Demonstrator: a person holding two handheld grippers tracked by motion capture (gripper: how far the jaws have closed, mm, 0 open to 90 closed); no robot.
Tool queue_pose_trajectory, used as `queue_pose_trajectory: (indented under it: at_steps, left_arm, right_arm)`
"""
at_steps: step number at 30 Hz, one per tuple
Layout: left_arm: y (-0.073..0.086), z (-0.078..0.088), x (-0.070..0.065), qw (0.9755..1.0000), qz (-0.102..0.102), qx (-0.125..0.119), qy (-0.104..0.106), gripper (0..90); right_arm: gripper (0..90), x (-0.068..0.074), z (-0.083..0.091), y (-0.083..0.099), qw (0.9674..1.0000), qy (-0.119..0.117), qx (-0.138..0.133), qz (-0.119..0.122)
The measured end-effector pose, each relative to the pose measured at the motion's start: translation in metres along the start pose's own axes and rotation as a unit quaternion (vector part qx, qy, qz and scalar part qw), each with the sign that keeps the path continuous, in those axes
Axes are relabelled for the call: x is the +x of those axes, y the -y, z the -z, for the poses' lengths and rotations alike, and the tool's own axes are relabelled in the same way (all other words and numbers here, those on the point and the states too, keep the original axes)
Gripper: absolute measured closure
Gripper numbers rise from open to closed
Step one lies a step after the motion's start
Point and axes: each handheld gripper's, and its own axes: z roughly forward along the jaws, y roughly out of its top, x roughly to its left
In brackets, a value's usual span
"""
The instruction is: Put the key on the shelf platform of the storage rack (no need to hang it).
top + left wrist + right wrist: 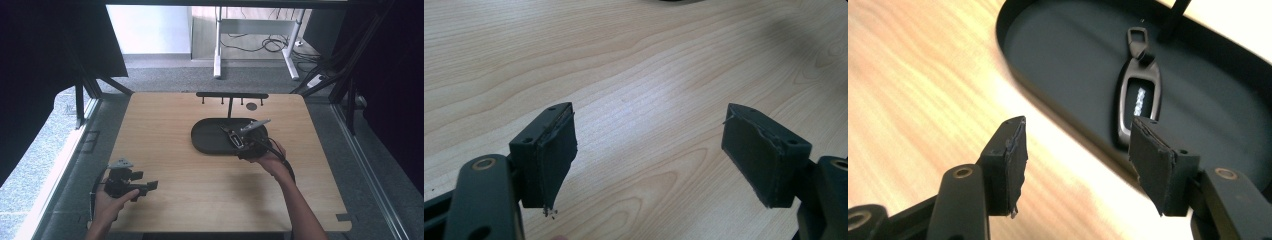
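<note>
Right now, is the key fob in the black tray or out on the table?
In. The key fob lies flat on the floor of the black oval tray, inside its rim, ahead of the open right gripper.

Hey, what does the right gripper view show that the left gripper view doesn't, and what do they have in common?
The right gripper view shows the black oval tray, a dark key fob lying in it, and the right gripper with open, empty jaws at the tray's rim. The left gripper view shows the left gripper, jaws wide apart over bare wood with nothing between them. Both show the wooden table beneath black jaws.
</note>
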Motion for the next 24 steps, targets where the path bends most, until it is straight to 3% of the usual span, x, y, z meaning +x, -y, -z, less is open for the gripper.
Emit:
queue_pose_trajectory:
  at_steps: [12, 17, 24]
  left_arm:
    - [0.001, 0.0, 0.0, 0.9999, 0.002, -0.005, -0.012, 22.5]
    - [0.0, 0.002, 0.0, 0.9999, 0.002, -0.009, -0.013, 22.5]
    - [0.001, 0.0, 0.002, 0.9999, 0.004, -0.007, -0.013, 22.6]
  right_arm:
    - [41.3, 0.004, 0.014, 0.063, 0.9996, -0.013, -0.024, -0.005]
    - [41.2, 0.003, 0.014, 0.071, 0.9998, -0.001, -0.021, -0.002]
    - [39.8, 0.002, 0.018, 0.082, 0.9992, 0.021, -0.03, -0.016]
